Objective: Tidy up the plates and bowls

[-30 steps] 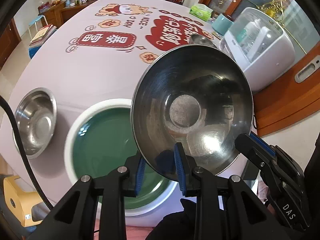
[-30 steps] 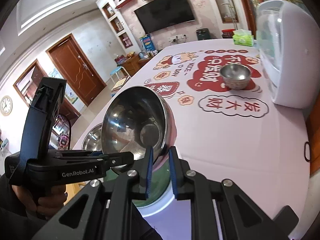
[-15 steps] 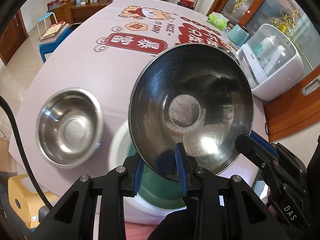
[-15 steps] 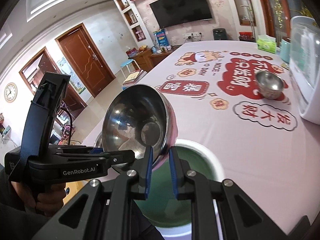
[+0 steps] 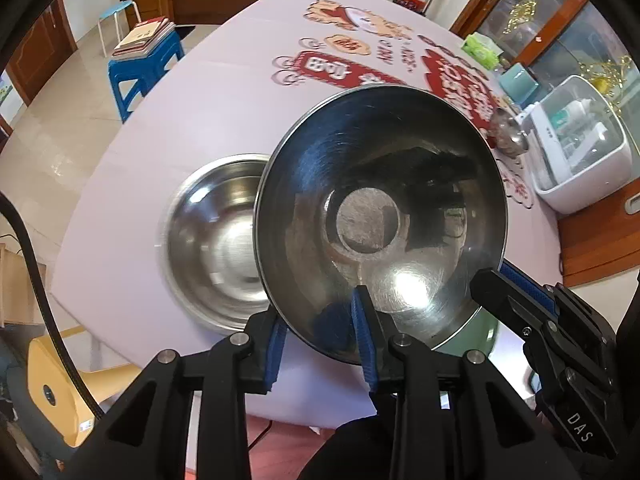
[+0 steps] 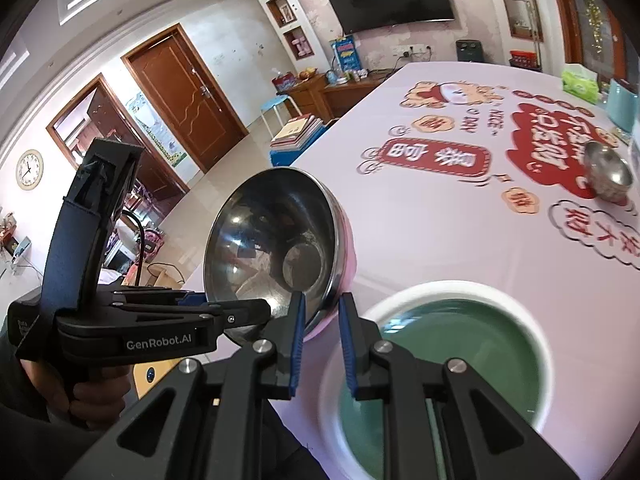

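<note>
A large steel bowl (image 5: 368, 220) hangs tilted above the table, held by its rim from two sides. My left gripper (image 5: 320, 336) has the near rim between its blue pads, one pad inside the bowl and one outside; its jaws are opening. My right gripper (image 6: 322, 320) is shut on the rim at the other side and shows as a black finger pair (image 5: 496, 280) in the left wrist view. A second steel bowl (image 5: 216, 240) rests on the table just left of and below the held one. A green plate with a white rim (image 6: 440, 368) lies under my right gripper.
A small steel bowl (image 6: 608, 176) stands far back on the printed pink tablecloth (image 6: 440, 216). A white dish rack box (image 5: 576, 148) sits at the right edge. The table's near edge runs close below the bowls, with a yellow stool (image 5: 52, 380) beneath and a blue stool (image 5: 140, 60) beyond.
Both grippers carried the held bowl sideways off the green plate, and it now hangs next to the second steel bowl. The left jaws stand slightly wider.
</note>
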